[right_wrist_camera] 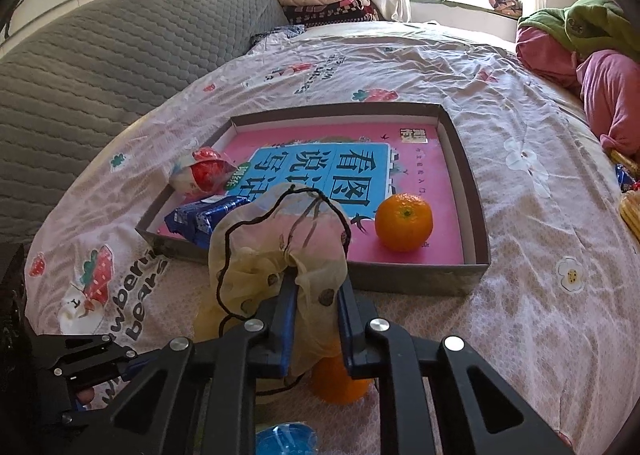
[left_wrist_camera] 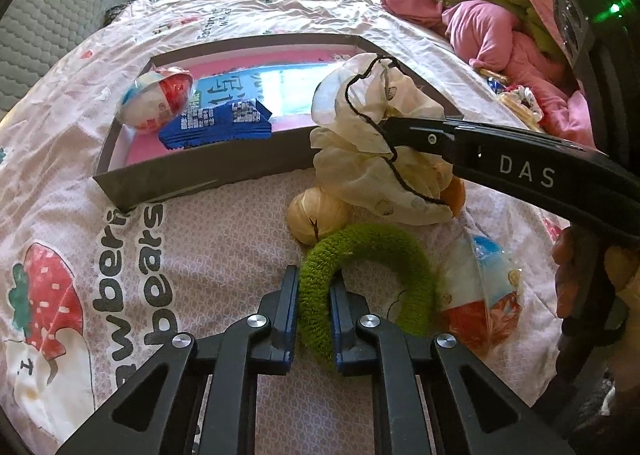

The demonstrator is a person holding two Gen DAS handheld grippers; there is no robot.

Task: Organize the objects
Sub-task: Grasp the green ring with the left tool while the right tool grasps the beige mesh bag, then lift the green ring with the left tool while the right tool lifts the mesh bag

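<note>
Two hand-held grippers at work over a bed with a pink strawberry-print sheet (right_wrist_camera: 500, 103). Left hand-held gripper (left_wrist_camera: 314, 297) is clamped on a fuzzy green ring-shaped scrunchie (left_wrist_camera: 360, 283), pads pressing its left arc; the scrunchie lies on the sheet, near side, in front of the box. Right hand-held gripper (right_wrist_camera: 316, 295) pinches a sheer cream fabric scrunchie with black trim and dots (right_wrist_camera: 276, 251), bunched between the pads and lifted above the sheet at the box's near wall; in the left wrist view the same cream scrunchie (left_wrist_camera: 372, 143) hangs from the black fingers coming in from the right.

Shallow grey cardboard box (right_wrist_camera: 476, 183) sits mid-bed, lined with a pink book with a blue title panel (right_wrist_camera: 320, 167). In the box: a foil-wrapped egg-shaped toy in red, white and blue (right_wrist_camera: 202, 175) at far left, a blue wrapped snack pack (right_wrist_camera: 200, 217) near left, a round orange tangerine (right_wrist_camera: 404, 221) near right, resting on the book.

On the sheet outside the box: a pale yellow onion-like bulb (left_wrist_camera: 316, 215) just beyond the green scrunchie, touching it; a second foil-wrapped egg in blue, white and orange (left_wrist_camera: 488, 295) right of the scrunchie; another orange fruit (right_wrist_camera: 340, 383) under the right gripper's fingers. Pile of pink and green clothes (left_wrist_camera: 480, 15) at far right; grey quilted cushion (right_wrist_camera: 120, 55) far left.
</note>
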